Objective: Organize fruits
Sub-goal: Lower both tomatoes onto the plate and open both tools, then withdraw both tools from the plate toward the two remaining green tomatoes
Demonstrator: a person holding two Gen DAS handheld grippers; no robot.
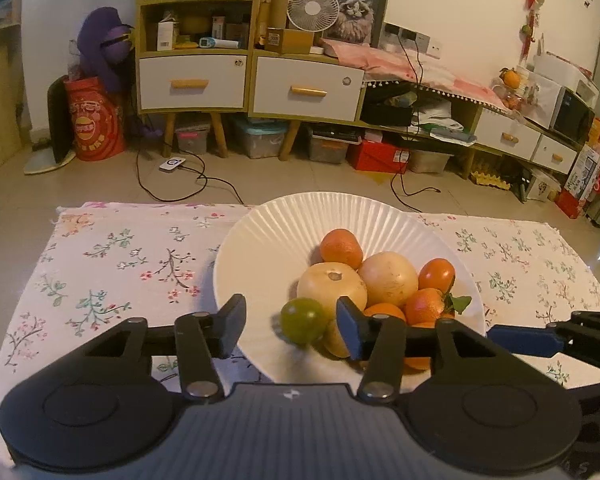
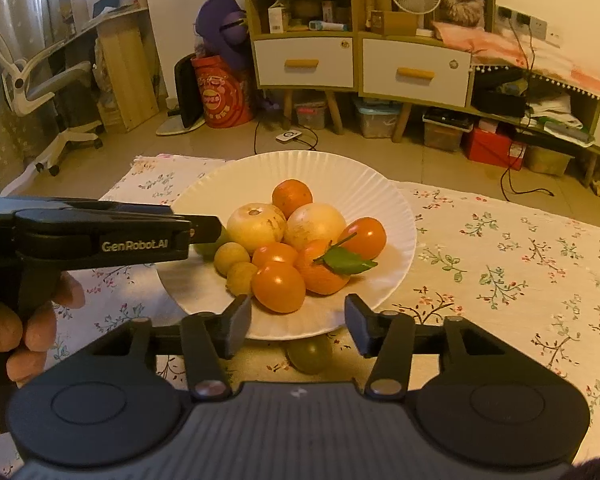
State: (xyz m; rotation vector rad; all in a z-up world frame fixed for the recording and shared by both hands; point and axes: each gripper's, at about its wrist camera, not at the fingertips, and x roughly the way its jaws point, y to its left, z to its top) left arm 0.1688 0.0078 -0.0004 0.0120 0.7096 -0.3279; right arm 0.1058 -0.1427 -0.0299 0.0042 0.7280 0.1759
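A white ribbed plate [image 1: 284, 216] [image 2: 380, 184] on the floral cloth holds two pale round fruits [image 1: 332, 286] [image 2: 256, 224], several orange fruits [image 1: 340, 248] [image 2: 278, 286] and small yellow-brown ones [image 2: 231, 258]. My left gripper [image 1: 290, 326] is open over the plate's near side; a green fruit [image 1: 303, 320] lies between its fingers, untouched by the pads. My right gripper [image 2: 298, 326] is open at the plate's near rim, above a second green fruit [image 2: 310, 354] on the cloth. The left gripper also shows from the side in the right wrist view [image 2: 204, 228].
The floral cloth [image 1: 120, 264] [image 2: 520, 272] covers the table. Beyond it are floor cables [image 1: 172, 188], a cabinet with drawers [image 1: 252, 80], storage boxes [image 1: 260, 140] and an office chair [image 2: 40, 92]. The right gripper's arm enters the left wrist view at the right [image 1: 540, 336].
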